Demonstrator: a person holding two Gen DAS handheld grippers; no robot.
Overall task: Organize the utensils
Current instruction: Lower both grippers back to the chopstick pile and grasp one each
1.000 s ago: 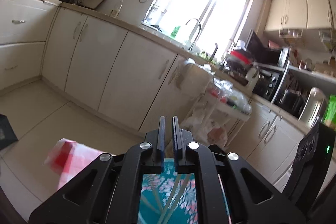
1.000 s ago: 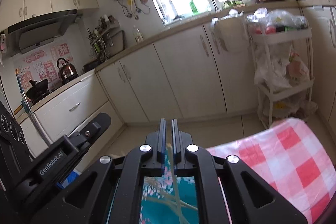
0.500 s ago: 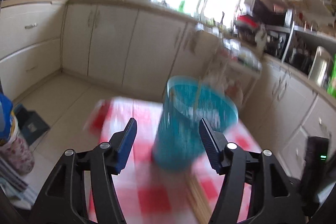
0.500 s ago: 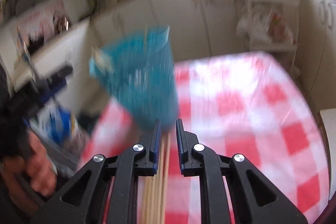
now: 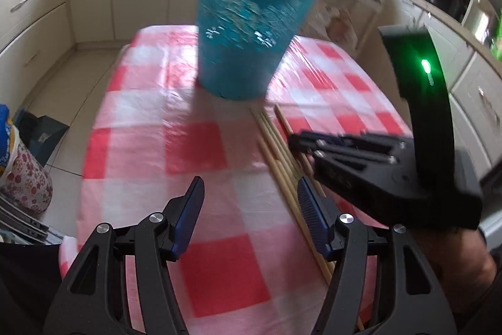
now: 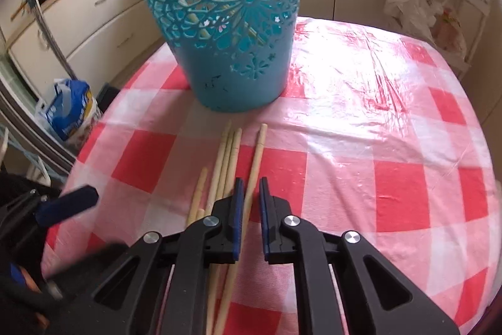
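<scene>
left gripper (image 5: pixel 251 203) spread wide above checked tablecloth (image 5: pixel 200 146) | right gripper (image 6: pixel 250 203) nearly closed — one chopstick (image 6: pixel 255 159) between its jaws, contact unclear | chopsticks (image 6: pixel 224 159) lie before teal basket (image 6: pixel 232 30) | only right view shows sticks inside — through cutouts

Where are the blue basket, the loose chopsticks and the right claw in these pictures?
blue basket (image 6: pixel 232 52): right wrist view, on its patterned front wall.
chopsticks (image 6: pixel 224 159): right wrist view, on the shafts lying on the checked cloth.
right claw (image 6: pixel 250 203): right wrist view, midway between its fingertips.
</scene>
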